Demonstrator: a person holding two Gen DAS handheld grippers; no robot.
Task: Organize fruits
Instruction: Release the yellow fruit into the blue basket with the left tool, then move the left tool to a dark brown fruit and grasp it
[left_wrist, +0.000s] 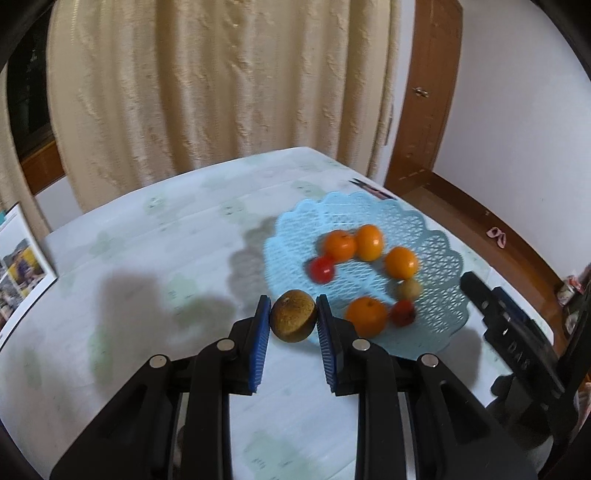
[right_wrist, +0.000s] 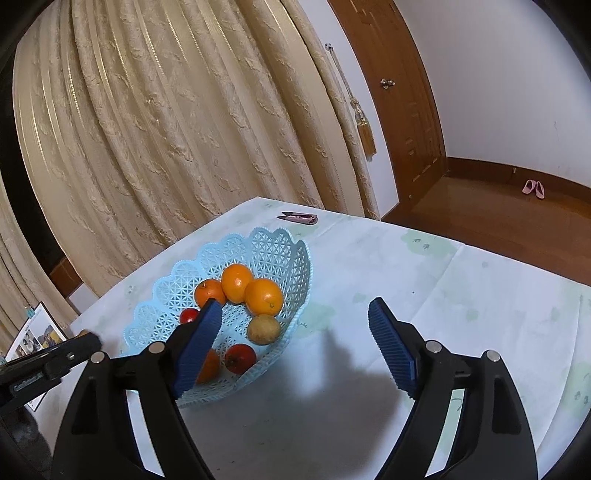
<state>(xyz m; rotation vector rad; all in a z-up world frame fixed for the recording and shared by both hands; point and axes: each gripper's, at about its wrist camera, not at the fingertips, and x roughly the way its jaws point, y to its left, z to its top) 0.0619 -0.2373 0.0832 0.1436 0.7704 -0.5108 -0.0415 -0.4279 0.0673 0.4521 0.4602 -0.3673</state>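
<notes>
Your left gripper (left_wrist: 293, 320) has its jaws clamped on a brown fruit (left_wrist: 293, 320), held above the table (left_wrist: 147, 240) just beside the blue basket (left_wrist: 436, 254) near the far right corner. Your right gripper (right_wrist: 295, 345) hangs with jaws wide apart, nothing between them, beside that basket of oranges (right_wrist: 263, 296).

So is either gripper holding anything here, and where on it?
Left gripper clamps the brown fruit by its two sides. Right gripper is open, empty.

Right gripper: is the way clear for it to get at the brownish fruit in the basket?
Probably yes. The right gripper is open and empty, and the brownish fruit lies exposed near the blue basket's near rim, nothing over it.
</notes>
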